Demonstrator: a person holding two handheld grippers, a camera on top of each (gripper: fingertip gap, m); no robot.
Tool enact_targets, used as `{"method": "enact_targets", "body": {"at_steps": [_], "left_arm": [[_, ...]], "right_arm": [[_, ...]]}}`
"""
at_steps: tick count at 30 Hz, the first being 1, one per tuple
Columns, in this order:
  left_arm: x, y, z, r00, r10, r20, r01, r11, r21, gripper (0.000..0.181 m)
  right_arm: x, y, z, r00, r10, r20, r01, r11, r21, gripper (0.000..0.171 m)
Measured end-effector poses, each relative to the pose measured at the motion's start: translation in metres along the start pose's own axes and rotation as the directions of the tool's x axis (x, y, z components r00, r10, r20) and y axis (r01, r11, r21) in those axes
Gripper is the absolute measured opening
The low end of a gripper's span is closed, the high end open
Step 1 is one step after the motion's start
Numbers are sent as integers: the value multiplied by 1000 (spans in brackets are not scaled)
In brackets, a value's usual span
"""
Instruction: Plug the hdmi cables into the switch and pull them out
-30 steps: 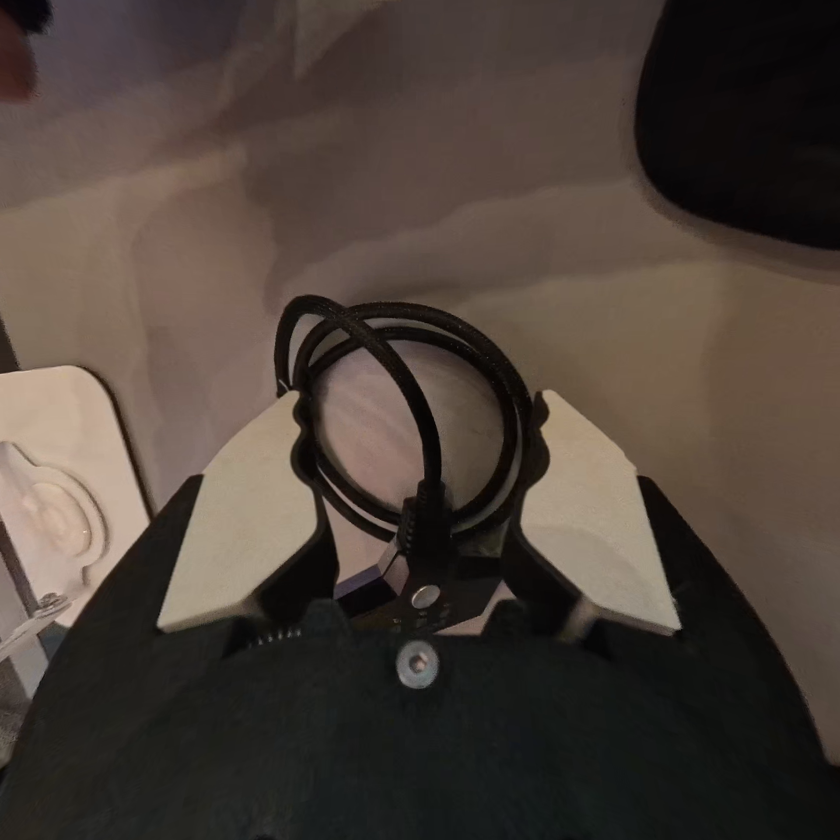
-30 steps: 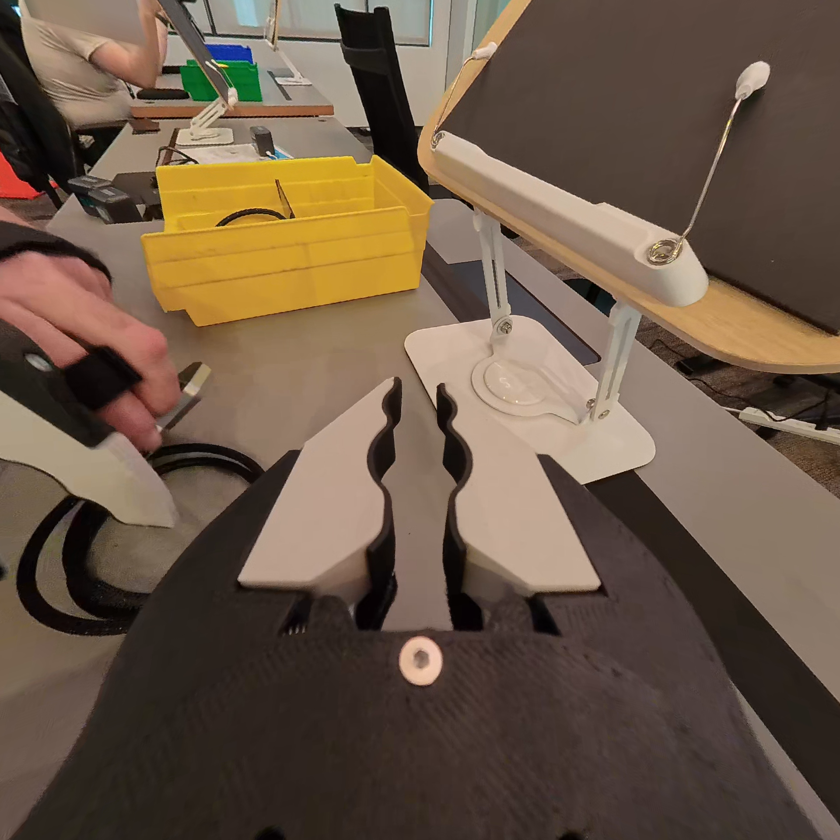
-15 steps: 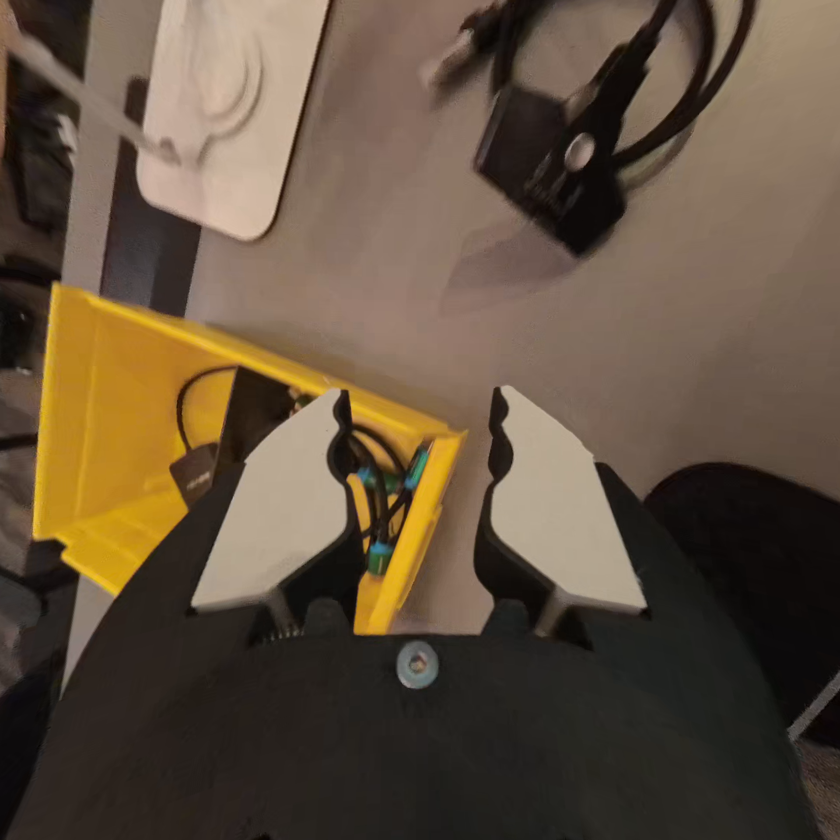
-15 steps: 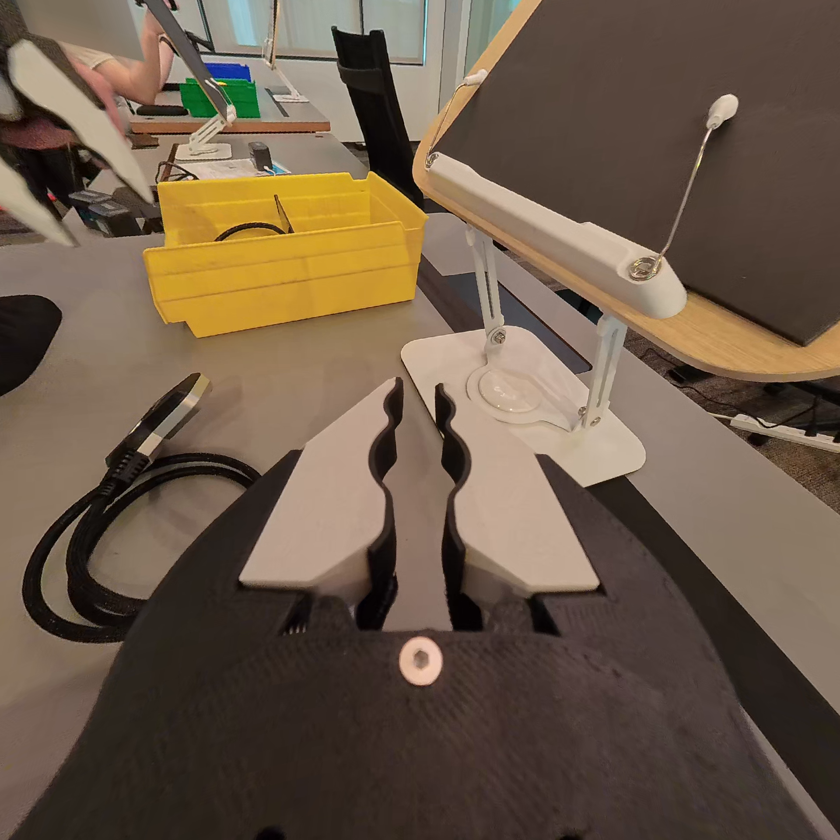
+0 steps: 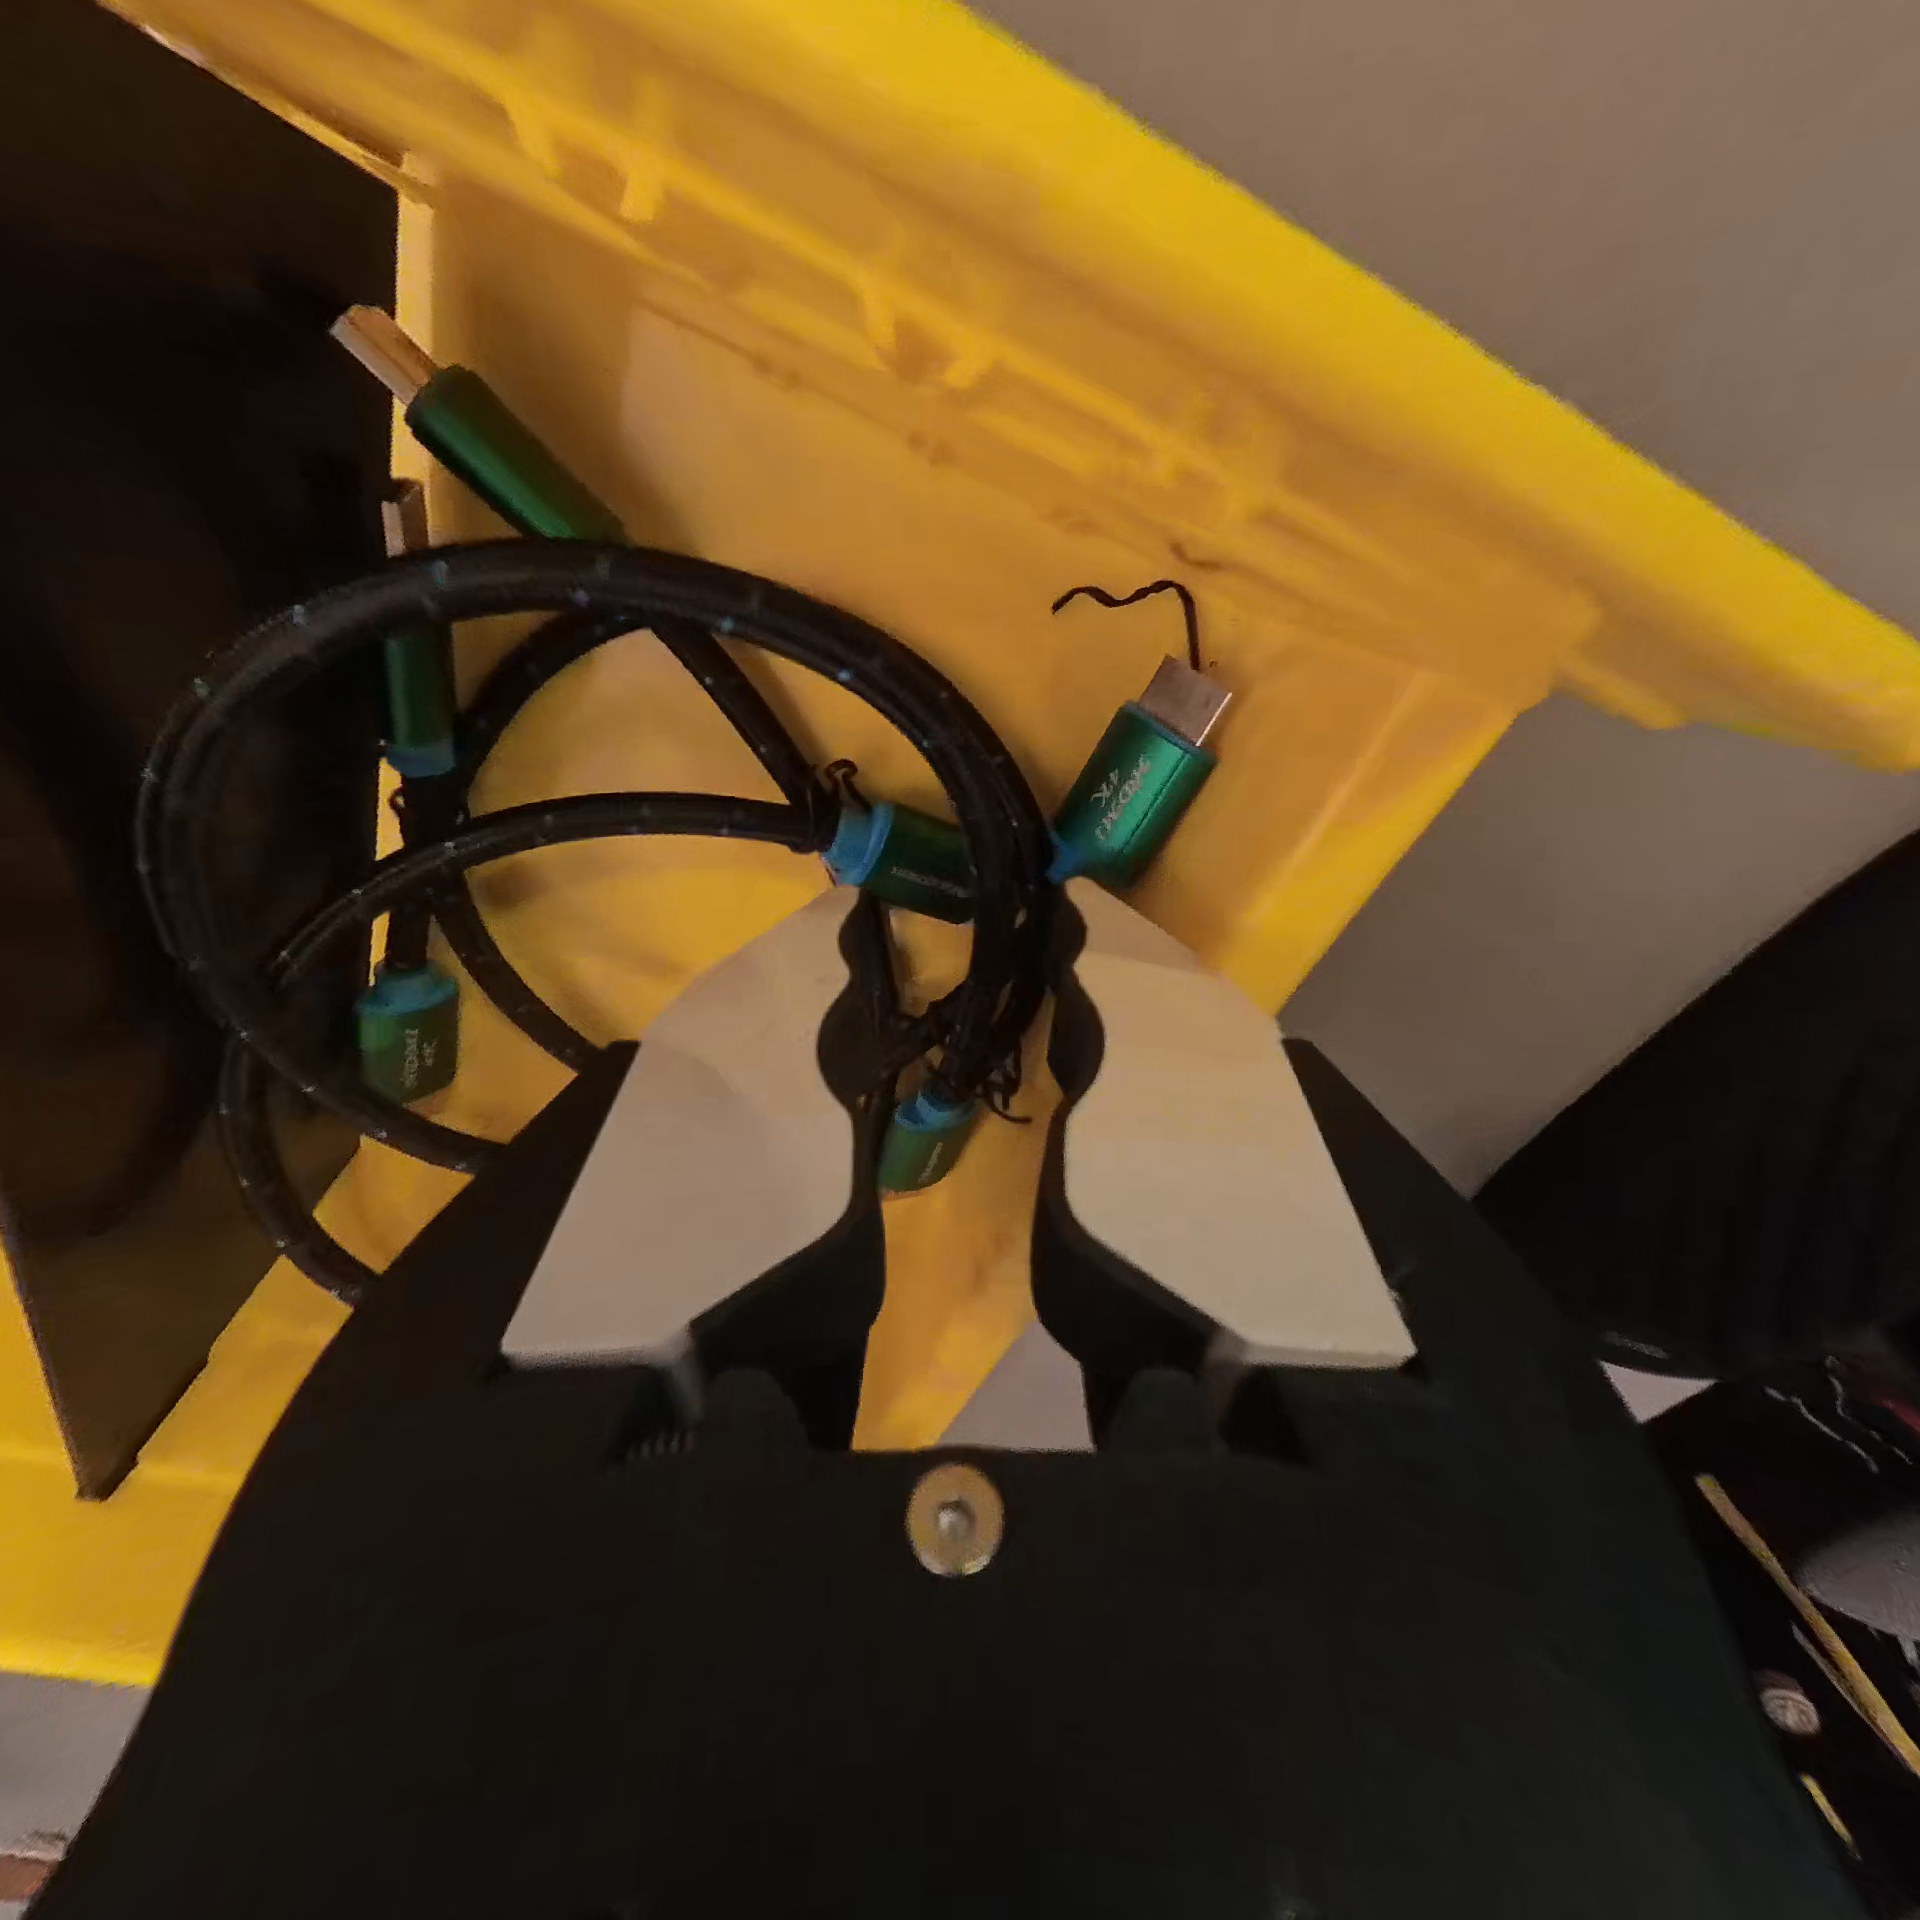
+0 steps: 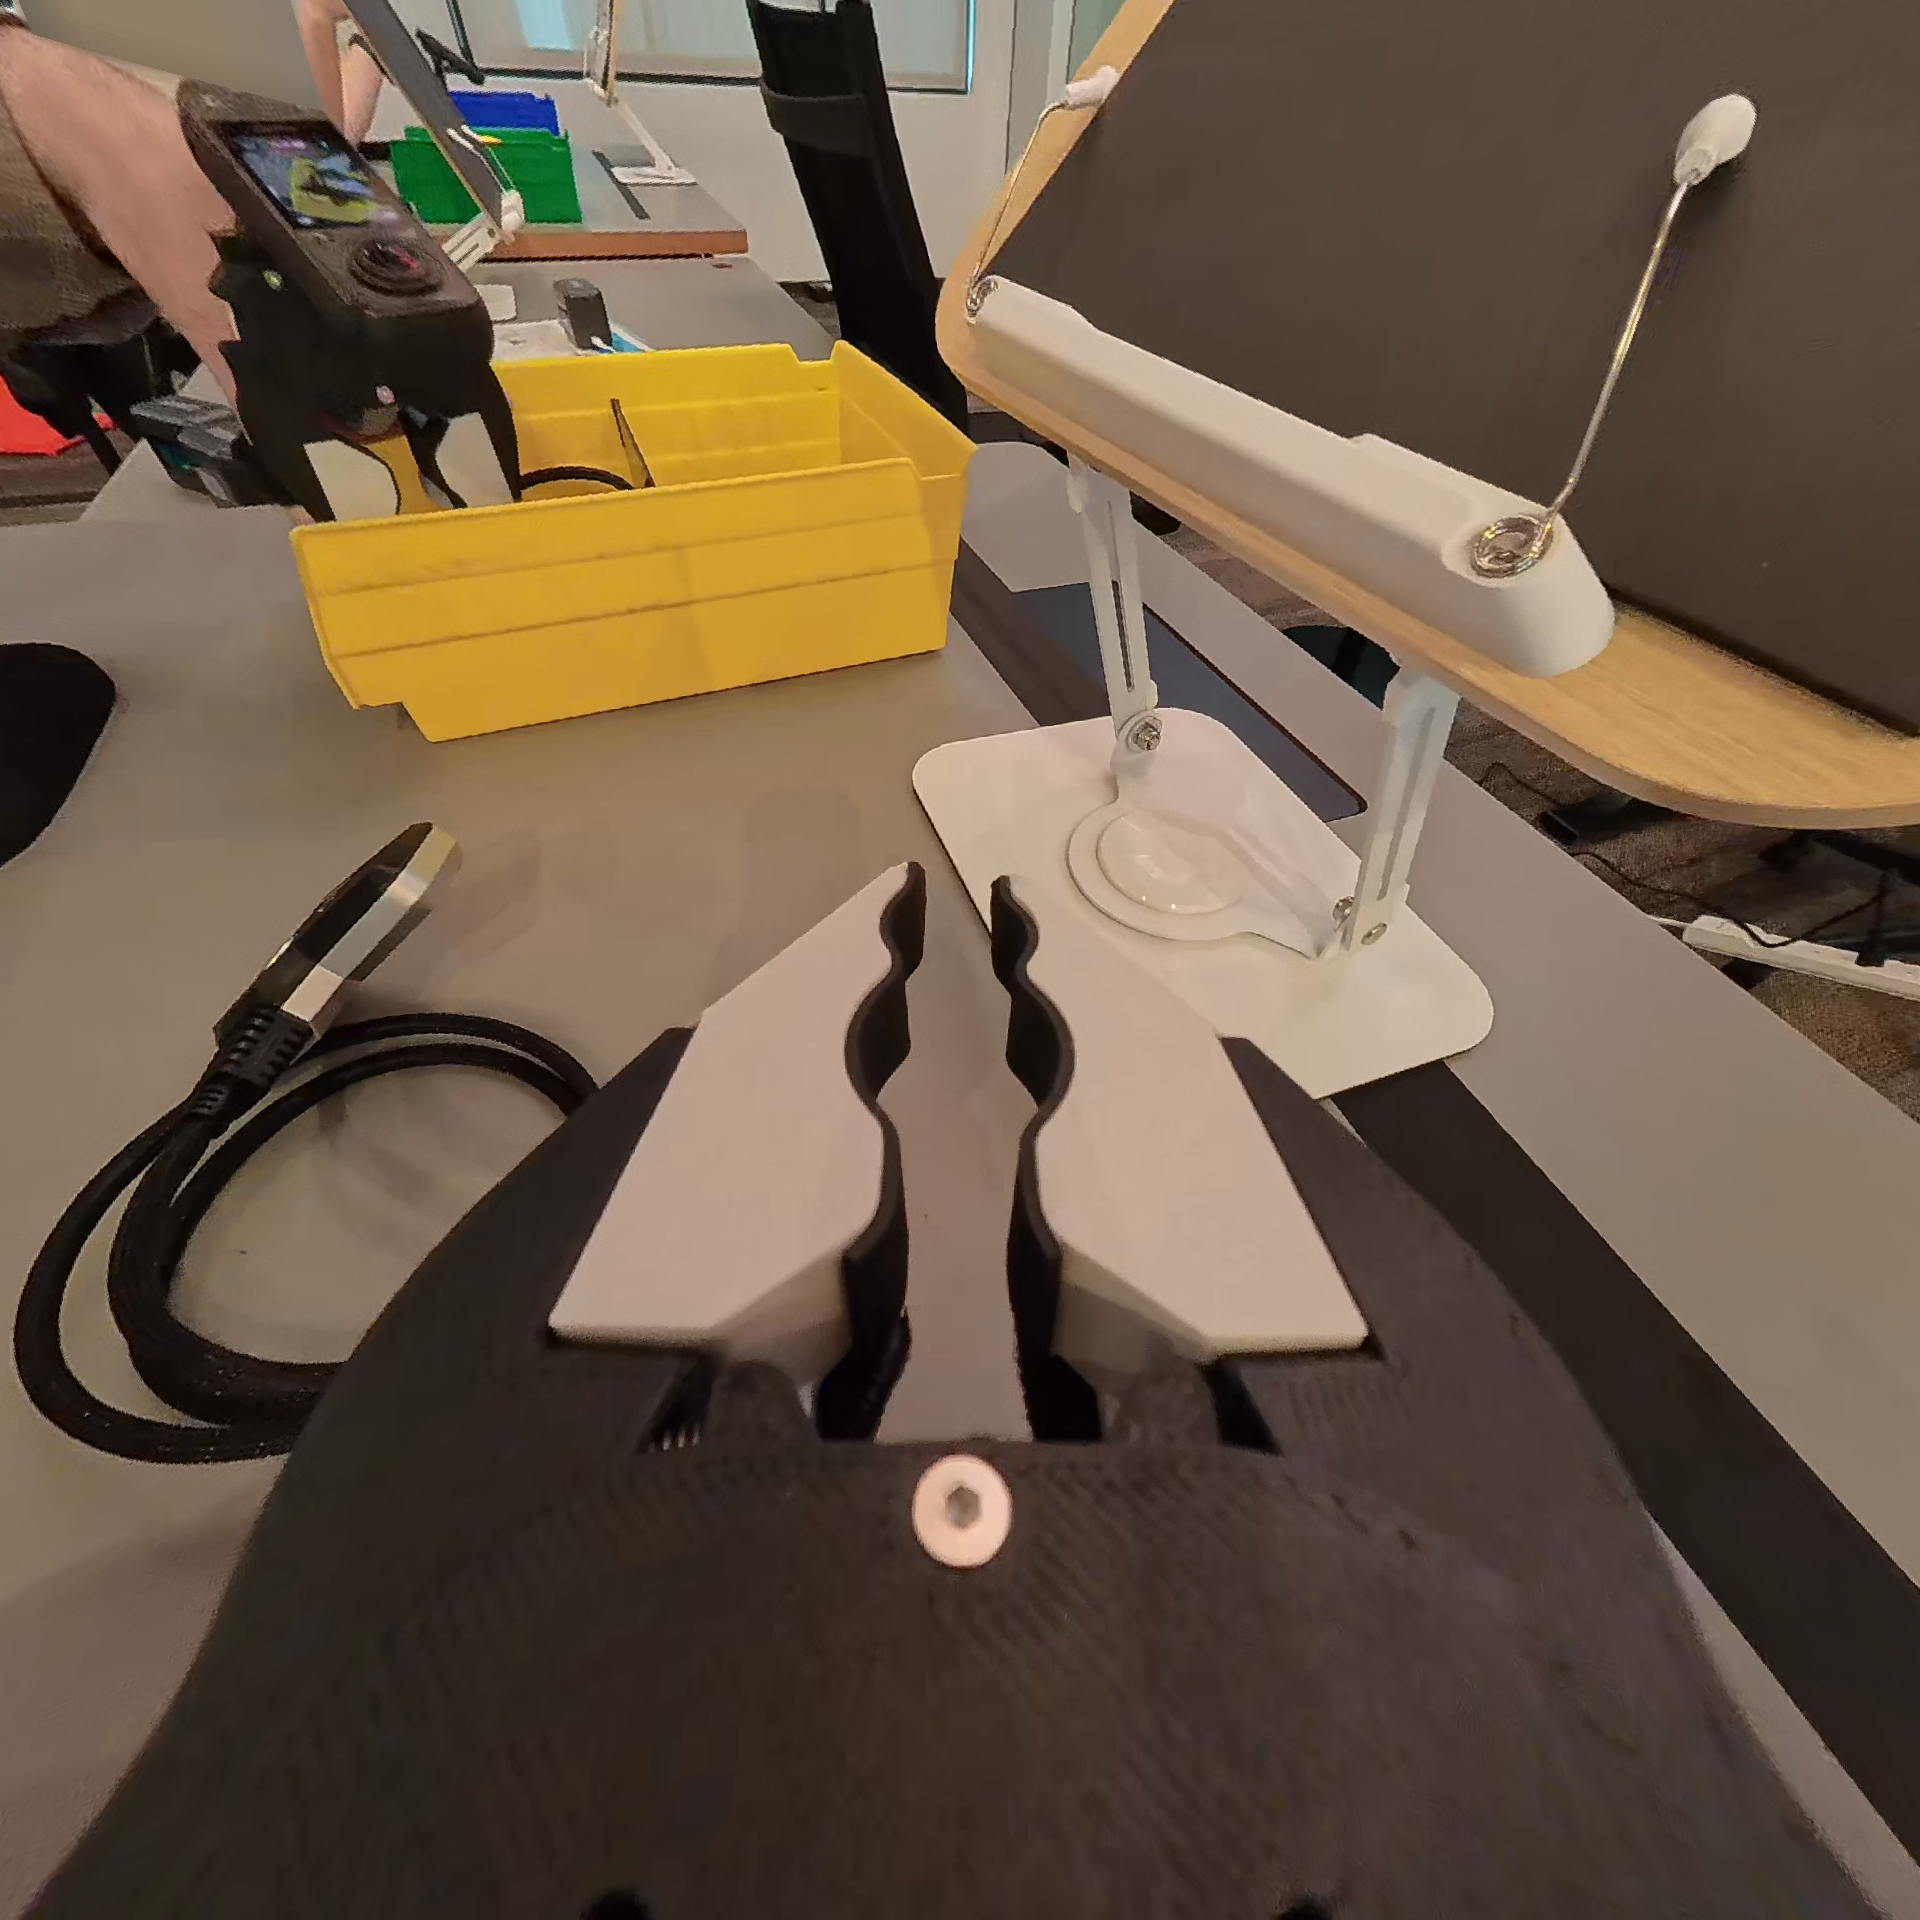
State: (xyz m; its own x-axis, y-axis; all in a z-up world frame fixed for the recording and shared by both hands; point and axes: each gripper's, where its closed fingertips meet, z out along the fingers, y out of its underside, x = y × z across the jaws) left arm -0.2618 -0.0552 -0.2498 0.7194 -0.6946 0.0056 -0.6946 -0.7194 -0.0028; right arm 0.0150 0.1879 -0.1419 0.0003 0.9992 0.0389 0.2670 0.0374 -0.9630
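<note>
The left gripper [image 5: 961,914], jaws spread, is lowered into the yellow bin [image 5: 935,436] over the tangled green-plugged HDMI cables [image 5: 582,821], apparently to fetch one, while the near-closed, empty right gripper [image 6: 956,894] is held beside the switch [image 6: 364,925] mid-table.

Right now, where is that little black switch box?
In the right wrist view, the switch lies on the grey table, left of the right tool, in front of the yellow bin.

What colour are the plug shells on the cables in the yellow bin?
Green, with blue collars, on the plugs of the black braided cables; clearest in the left wrist view.
</note>
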Motion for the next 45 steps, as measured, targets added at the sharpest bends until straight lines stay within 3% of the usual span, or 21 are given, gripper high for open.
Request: {"method": "enact_targets", "body": {"at_steps": [3,8,20,25,31,35,45], "left_arm": [[3,2,7,1000,11,-28,-11,1000,-16,7],[-2,1,-15,999,-19,37,17,998,66,6],[-6,-4,-136,975,-165,147,85,894,440,6],[47,-19,-165,978,-162,131,73,855,513,7],[121,-43,-118,974,-198,112,126,878,462,7],[158,-66,-81,975,-222,17,188,863,469,7],[166,-98,-4,958,-275,85,212,874,437,10]], "right_arm": [[1,1,0,1000,2,-1,-2,1000,-2,10],[0,0,1,1000,-3,0,3,1000,-3,9],[-5,-12,-1,1000,-18,5,18,999,27,9],[-10,-20,-2,999,-34,18,34,999,38,10],[-15,-22,0,998,-50,27,49,998,33,10],[-23,-26,4,996,-68,49,66,997,34,10],[-47,-33,19,986,-124,108,124,992,14,13]]}}
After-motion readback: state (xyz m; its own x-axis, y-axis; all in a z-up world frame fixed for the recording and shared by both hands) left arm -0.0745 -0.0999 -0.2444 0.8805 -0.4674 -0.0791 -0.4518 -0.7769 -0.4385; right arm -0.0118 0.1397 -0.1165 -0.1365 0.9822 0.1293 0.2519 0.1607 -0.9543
